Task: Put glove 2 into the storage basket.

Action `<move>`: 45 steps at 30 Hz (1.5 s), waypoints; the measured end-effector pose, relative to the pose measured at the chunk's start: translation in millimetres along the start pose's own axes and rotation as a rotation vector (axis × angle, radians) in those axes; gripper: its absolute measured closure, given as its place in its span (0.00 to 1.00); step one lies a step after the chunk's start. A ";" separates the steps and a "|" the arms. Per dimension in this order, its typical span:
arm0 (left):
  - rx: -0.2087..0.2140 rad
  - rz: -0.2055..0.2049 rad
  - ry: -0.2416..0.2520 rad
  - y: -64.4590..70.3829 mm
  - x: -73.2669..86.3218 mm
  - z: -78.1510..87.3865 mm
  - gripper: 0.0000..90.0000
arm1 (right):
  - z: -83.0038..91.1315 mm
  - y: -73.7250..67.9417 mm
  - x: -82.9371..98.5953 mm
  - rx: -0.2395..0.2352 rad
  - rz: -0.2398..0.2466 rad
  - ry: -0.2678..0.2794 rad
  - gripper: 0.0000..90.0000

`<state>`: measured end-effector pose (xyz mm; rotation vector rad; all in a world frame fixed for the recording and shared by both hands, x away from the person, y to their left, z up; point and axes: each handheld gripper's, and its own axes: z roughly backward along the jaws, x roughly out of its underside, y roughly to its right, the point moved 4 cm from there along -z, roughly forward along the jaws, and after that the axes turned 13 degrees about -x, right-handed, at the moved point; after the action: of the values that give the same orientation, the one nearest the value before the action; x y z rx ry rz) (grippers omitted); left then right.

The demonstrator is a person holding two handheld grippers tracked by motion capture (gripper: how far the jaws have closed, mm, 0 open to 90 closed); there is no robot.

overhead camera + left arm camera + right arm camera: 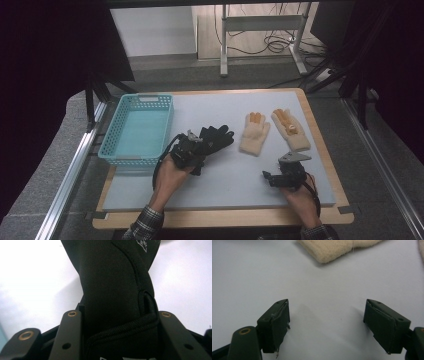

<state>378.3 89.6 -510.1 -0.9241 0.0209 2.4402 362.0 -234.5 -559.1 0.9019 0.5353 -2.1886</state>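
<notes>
A black glove point(216, 137) lies at the middle of the white mat, its cuff end held in my left gripper point(192, 150). In the left gripper view the black glove point(112, 290) is pinched between the two jaws, which are shut on it. Two cream gloves lie to the right: one point(255, 132) near the middle, another point(291, 129) further right. My right gripper point(280, 176) hovers low over the bare mat near the front right, jaws wide apart with nothing between them. The cuff of a cream glove point(337, 248) lies ahead of it.
A light blue plastic basket point(137, 129) with nothing in it stands at the mat's left side. The mat point(225, 185) rests on a wooden table. Metal rails run along both table sides, and a desk frame with cables stands beyond.
</notes>
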 end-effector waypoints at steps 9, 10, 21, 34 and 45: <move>-0.002 0.034 0.003 -22.9 -15.3 6.9 0.65 | 0.0 -0.2 0.0 0.000 -0.003 0.001 0.23; -0.010 0.035 0.004 -25.4 -17.0 8.1 0.65 | 0.0 -0.1 0.0 0.000 -0.002 0.001 0.23; -0.053 0.080 0.017 -63.4 -30.6 21.0 0.65 | 0.0 -0.1 0.0 0.000 -0.001 0.001 0.23; -0.146 0.165 0.010 -114.5 -30.2 37.1 0.64 | 0.0 -0.1 0.0 0.000 -0.001 0.001 0.23; -0.235 0.281 -0.042 -175.2 -0.1 43.7 0.63 | 0.0 -0.1 0.0 0.000 -0.002 0.002 0.23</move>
<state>435.7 249.0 -447.5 -1.0290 -0.1643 2.7665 362.0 -234.4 -559.1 0.9036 0.5370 -2.1894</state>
